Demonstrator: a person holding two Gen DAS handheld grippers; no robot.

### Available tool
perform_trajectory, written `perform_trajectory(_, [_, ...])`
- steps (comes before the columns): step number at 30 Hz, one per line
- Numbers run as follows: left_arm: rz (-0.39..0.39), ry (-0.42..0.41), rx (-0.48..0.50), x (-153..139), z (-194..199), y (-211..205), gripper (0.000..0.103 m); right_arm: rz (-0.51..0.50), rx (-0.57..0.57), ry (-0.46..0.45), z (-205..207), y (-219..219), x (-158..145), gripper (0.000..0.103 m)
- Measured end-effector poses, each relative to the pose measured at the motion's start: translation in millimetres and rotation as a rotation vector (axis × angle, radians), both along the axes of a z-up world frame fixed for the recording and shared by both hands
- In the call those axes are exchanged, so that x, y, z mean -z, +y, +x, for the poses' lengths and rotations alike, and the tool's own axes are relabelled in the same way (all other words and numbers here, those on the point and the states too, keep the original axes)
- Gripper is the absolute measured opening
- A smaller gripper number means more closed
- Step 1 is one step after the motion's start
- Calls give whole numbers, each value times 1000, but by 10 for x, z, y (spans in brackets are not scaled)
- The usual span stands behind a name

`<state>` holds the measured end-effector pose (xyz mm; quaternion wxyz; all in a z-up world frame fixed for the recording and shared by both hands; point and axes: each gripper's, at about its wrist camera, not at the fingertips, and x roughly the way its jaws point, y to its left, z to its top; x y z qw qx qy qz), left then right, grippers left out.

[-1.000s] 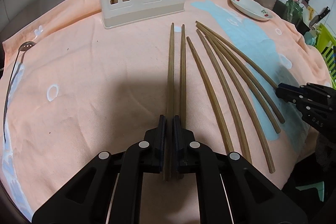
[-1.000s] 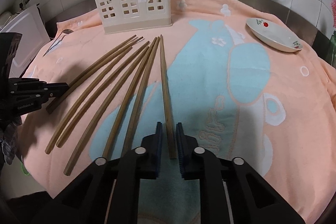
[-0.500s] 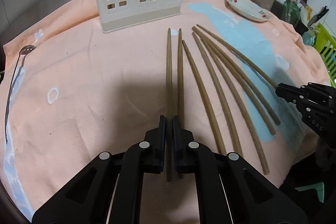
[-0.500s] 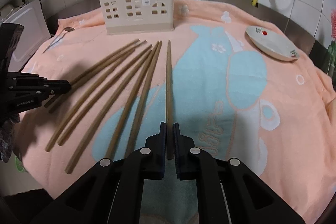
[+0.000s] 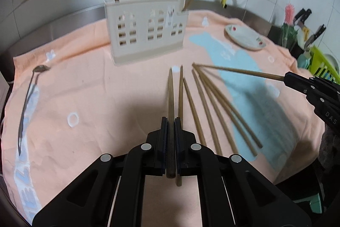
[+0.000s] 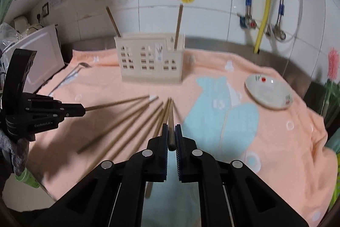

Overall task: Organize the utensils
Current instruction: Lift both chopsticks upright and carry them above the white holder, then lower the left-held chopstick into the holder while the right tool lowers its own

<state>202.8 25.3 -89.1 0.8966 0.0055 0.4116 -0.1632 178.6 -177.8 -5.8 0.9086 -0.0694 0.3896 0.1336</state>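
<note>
Brown chopsticks (image 5: 209, 112) fanned on towel before cream holder (image 5: 146, 29).

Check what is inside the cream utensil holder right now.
Two chopsticks stand in the utensil holder, one at each end. Their lower parts are hidden by its walls; anything shorter inside cannot be seen.

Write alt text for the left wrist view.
The left tongs grip one chopstick above an orange towel, where five more lie fanned out. Right tongs at the right edge hold another chopstick. Behind stands a cream holder.
</note>
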Motion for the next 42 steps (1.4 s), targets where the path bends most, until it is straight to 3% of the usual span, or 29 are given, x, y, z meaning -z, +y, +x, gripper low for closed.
perform_trajectory(9, [-37, -62, -14, -254, 90, 6, 5, -4, -32, -34, 326, 89, -239, 7])
perform_trajectory(24, [8, -150, -22, -839, 442, -9, 5, -13, -123, -29, 1095, 249, -841, 7])
perform_trajectory(33, [10, -234, -20, -1334, 600, -43, 5, 78, -143, -57, 1495, 323, -1311, 6])
perform_trajectory(42, [-23, -381, -46, -2006, 742, -22, 5, 152, -125, -142, 1864, 399, -1815, 6])
